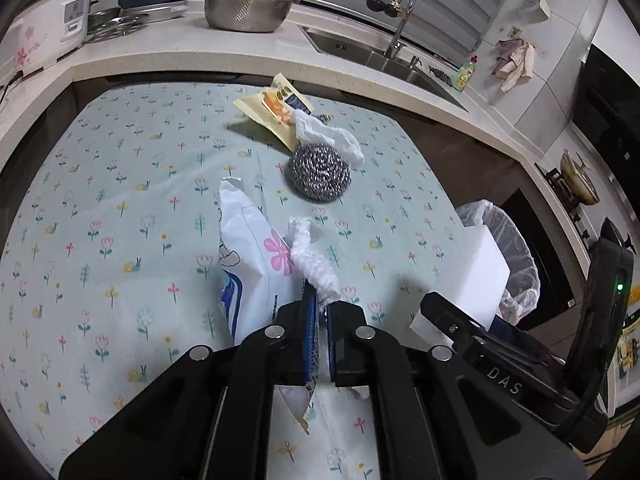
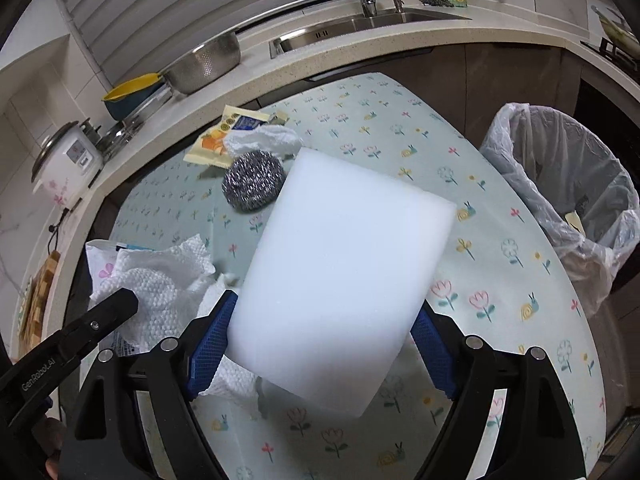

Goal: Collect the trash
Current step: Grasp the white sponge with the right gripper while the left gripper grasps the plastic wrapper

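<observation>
Floral tablecloth (image 1: 120, 184); left jaws pinch paper towel (image 1: 316, 268), right jaws clamp white sponge (image 2: 340, 280).

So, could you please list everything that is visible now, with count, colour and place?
rectangular foam sponge block: one, white, between the right fingers
crumpled paper towel: one, white, pinched by the left fingers
plastic wrapper: one, white with a pink flower, at the left gripper
steel wool scourer: one, silver, mid table
snack packet: one, yellow, far table edge
second paper towel: one, white, on the packet
lined bin: one, clear bag, right of the table
floral tablecloth: one, pale green
left gripper: shut
right gripper: gripping the block
</observation>
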Available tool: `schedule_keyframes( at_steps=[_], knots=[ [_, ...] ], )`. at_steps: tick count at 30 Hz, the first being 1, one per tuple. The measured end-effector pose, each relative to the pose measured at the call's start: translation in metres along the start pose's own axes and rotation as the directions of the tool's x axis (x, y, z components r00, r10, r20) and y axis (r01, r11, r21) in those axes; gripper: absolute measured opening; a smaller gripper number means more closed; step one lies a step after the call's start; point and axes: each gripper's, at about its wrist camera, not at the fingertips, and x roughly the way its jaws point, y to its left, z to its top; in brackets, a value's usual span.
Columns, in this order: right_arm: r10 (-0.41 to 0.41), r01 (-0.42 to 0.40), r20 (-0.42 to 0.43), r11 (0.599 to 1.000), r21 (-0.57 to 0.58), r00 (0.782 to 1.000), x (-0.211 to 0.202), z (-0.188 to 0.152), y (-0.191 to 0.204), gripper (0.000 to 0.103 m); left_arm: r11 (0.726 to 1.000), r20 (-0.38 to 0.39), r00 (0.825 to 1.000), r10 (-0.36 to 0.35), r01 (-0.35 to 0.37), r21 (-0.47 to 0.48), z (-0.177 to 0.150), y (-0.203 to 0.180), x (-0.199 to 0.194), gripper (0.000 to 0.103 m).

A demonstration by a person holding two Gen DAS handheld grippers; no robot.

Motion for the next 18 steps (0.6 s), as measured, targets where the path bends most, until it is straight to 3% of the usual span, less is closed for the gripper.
schedule_keyframes(
  at_steps=[1,3,4,10,13,18],
  knots=[
    [0.005,-0.005,-0.008,1.000,0.004,1.000,-0.001,-0.005,-0.001,0.082,1.000,-0.009,1.000,0.016,-0.016,-0.002,-0.004,0.001,0.000,0.019],
    [0.020,-0.020,-0.016,1.000,0.006,1.000,-0.007,-0.014,0.001,0.083,0.999,-0.003,0.999,0.052,-0.052,-0.010,-0.012,0.004,-0.004,0.064],
    [0.029,-0.029,-0.018,1.000,-0.001,0.999,-0.009,-0.018,0.004,0.083,0.998,0.020,0.998,0.060,-0.060,-0.018,-0.015,0.008,-0.011,0.069],
    [0.050,-0.049,0.015,0.996,-0.070,0.999,-0.031,-0.033,0.024,0.083,0.993,0.060,0.992,0.113,-0.112,-0.028,-0.024,0.030,-0.032,0.073],
    [0.037,-0.029,0.082,0.994,-0.104,0.996,-0.044,-0.027,0.032,0.084,0.989,0.043,0.990,0.131,-0.128,-0.069,-0.027,0.050,-0.033,0.074],
    [0.020,-0.015,0.063,0.996,-0.084,0.998,-0.037,-0.023,0.026,0.084,0.983,0.006,0.988,0.155,-0.154,-0.100,-0.036,0.067,-0.027,0.074]
  ],
)
